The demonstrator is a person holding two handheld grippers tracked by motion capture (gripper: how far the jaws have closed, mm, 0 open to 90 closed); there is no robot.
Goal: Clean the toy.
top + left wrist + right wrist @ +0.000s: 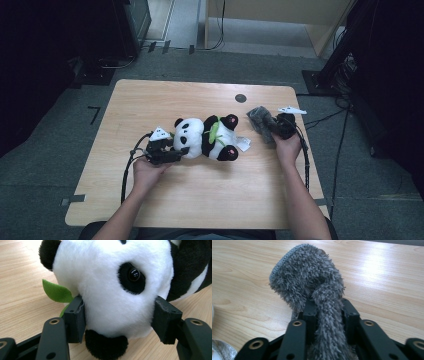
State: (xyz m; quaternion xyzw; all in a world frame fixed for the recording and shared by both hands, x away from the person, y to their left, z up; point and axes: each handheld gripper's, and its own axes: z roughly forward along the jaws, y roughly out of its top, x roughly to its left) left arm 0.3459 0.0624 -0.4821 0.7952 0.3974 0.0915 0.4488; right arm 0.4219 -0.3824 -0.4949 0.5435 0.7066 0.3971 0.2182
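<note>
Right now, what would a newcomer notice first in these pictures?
First, the black and white panda toy lying at the middle of the wooden table, its head between the pads of the left gripper. To its right, the right gripper holds a fuzzy grey cloth.

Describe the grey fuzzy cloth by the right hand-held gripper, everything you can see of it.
The grey fuzzy cloth is a small shaggy piece, like chenille or microfibre, with a knitted-looking edge along its upper rim. It lies bunched on the wooden table near the right edge, right of the plush panda and apart from it. One twisted strand of it runs back between the jaws of the right hand-held gripper, which press on it from both sides; the rest rests on the tabletop.
</note>
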